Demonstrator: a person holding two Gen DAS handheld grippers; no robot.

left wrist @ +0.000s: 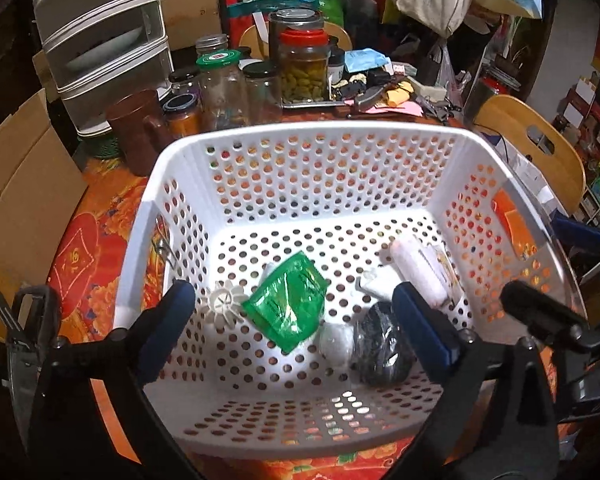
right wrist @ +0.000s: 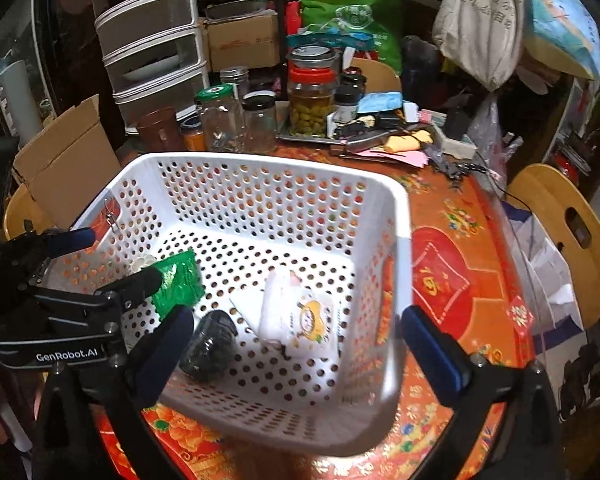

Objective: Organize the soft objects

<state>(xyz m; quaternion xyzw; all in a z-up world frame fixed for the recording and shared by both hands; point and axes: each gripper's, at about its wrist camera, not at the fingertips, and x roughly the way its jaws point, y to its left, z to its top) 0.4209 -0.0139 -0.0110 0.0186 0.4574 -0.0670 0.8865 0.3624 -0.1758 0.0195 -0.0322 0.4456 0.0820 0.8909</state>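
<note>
Left wrist view: left hand-held gripper (left wrist: 296,320) jaws wide apart, empty, over white perforated plastic basket (left wrist: 312,140) on desk; green foil pouch (left wrist: 286,306), black wrapped bundle (left wrist: 380,348) on basket floor.
Right wrist view: right hand-held gripper (right wrist: 296,338) spread, empty; white printed pouch (right wrist: 296,316) mid-floor.

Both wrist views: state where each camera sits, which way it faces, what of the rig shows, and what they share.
Left wrist: above the near rim, looking down into the white perforated plastic basket; left gripper jaws open; right gripper at right edge.
Right wrist: above the near-right corner, same basket; right gripper open.
Shared: green foil packet, black wrapped bundle.
</note>
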